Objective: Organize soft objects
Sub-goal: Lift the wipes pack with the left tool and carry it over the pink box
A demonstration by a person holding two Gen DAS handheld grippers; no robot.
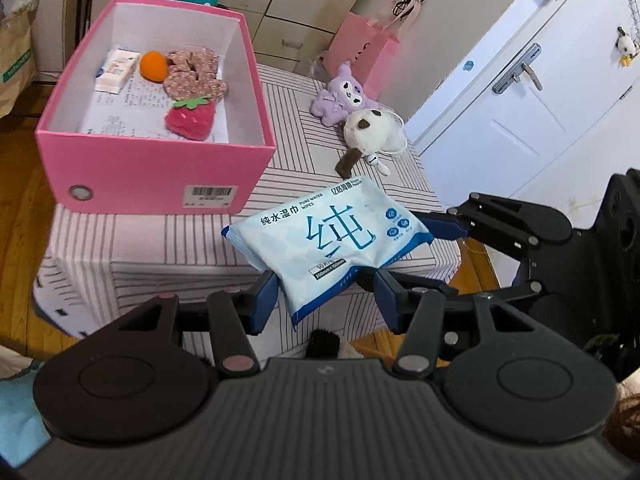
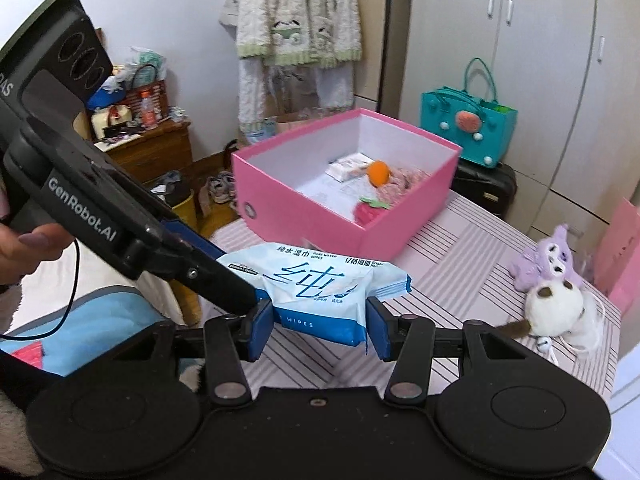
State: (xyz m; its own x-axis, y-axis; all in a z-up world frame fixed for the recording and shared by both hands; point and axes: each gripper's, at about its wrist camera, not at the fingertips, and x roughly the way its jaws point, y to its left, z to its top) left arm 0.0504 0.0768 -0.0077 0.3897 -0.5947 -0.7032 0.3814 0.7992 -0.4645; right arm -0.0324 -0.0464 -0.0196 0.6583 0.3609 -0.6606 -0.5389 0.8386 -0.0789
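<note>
A pale blue pack of wet wipes is held above the striped table. My left gripper is shut on one end of the pack and my right gripper is shut on another side. The open pink box holds a tissue pack, an orange ball, floral cloth and a strawberry plush. A purple plush and a white dog plush lie on the table.
A pink gift bag stands at the table's far edge by a white door. A teal bag sits on a black suitcase before the wardrobe. A cluttered wooden cabinet and shoes are left.
</note>
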